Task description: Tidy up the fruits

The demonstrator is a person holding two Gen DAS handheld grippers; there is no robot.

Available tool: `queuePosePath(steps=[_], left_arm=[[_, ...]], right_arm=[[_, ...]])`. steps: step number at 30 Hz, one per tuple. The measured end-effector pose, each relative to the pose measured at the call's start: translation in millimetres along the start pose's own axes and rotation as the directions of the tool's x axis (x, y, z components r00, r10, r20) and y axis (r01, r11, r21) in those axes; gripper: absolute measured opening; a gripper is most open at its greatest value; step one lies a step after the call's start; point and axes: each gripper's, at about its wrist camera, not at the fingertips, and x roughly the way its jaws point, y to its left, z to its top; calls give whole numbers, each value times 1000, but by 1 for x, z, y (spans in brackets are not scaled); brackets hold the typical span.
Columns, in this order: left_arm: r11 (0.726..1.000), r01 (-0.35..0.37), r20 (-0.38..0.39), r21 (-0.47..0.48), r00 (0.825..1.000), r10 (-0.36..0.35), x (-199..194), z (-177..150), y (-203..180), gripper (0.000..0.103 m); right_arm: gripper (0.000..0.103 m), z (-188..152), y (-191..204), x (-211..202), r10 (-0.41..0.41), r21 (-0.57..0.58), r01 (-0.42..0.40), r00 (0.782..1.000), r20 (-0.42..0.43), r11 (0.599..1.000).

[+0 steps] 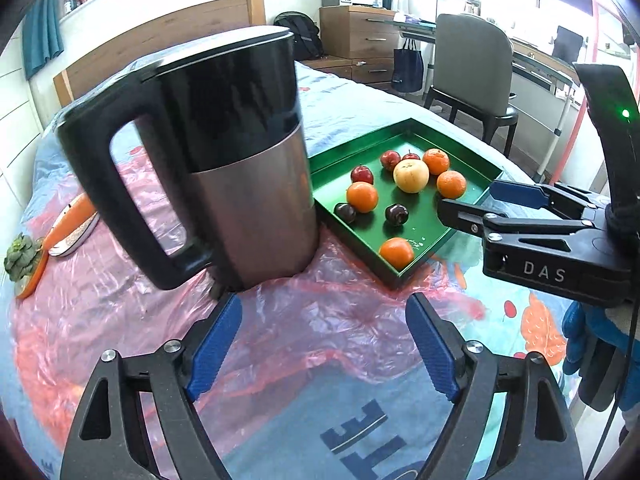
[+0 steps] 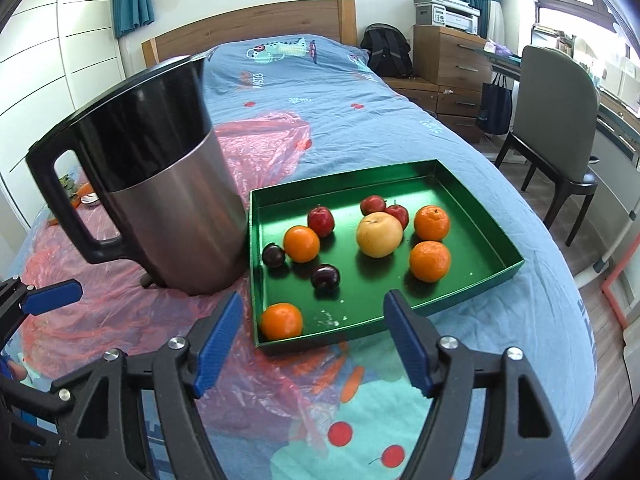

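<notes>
Both grippers empty, jaws apart: left gripper (image 1: pixel 324 344), right gripper (image 2: pixel 314 338). Fruit sits in the shallow green metal tray (image 2: pixel 472 280), centre right of frame, beside the steel-and-black kettle (image 2: pixel 160 200). Judgement: approach the near orange mandarin (image 2: pixel 281 321) from above, clear of the tray rim.

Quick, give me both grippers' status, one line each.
Left gripper: open, nothing between its blue pads, short of the kettle.
Right gripper: open, empty, at the near edge of the green tray.
</notes>
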Motion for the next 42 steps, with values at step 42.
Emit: queuePosePath(steps=[42], left_arm=[[937,-202,109,-286,964,241,-117,-96,114,102]], right_arm=[[103,-46,148,-80,17,-162,3,992,125,987]])
